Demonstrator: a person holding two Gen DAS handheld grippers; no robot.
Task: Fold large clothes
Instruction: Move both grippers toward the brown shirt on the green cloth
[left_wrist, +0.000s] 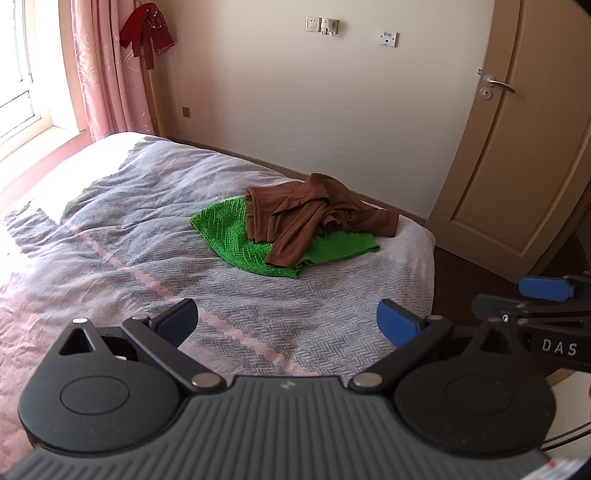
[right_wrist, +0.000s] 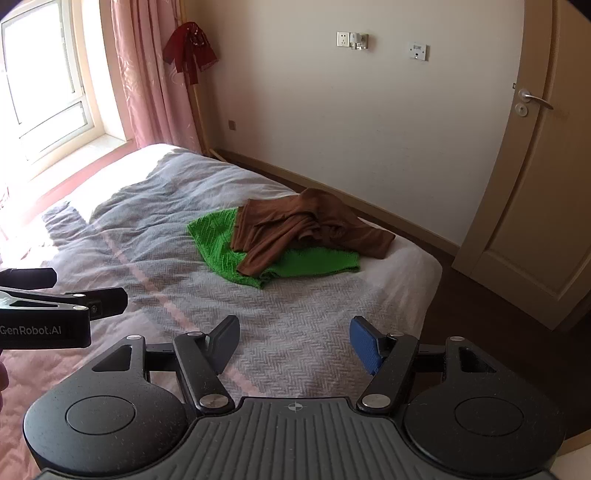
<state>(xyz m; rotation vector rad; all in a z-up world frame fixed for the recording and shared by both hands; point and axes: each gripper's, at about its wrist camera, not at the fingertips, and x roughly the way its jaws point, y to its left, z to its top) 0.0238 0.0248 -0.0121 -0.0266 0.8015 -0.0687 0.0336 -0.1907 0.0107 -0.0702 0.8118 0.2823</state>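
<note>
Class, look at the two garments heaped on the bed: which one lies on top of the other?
The brown garment lies on top, crumpled, with a sleeve trailing forward. The green knitted garment lies flat beneath it on the bed, showing only around the brown one's edges.

harsh daylight from the window (right_wrist: 48, 85), blown-out glare across the bed (left_wrist: 22, 236), fisheye-bent edges

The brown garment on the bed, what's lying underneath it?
Under the crumpled brown garment lies a bright green knitted garment, flat on the grey and pink bedspread. Its near and left parts show; its middle and far edge are covered, so its full shape cannot be told.
</note>
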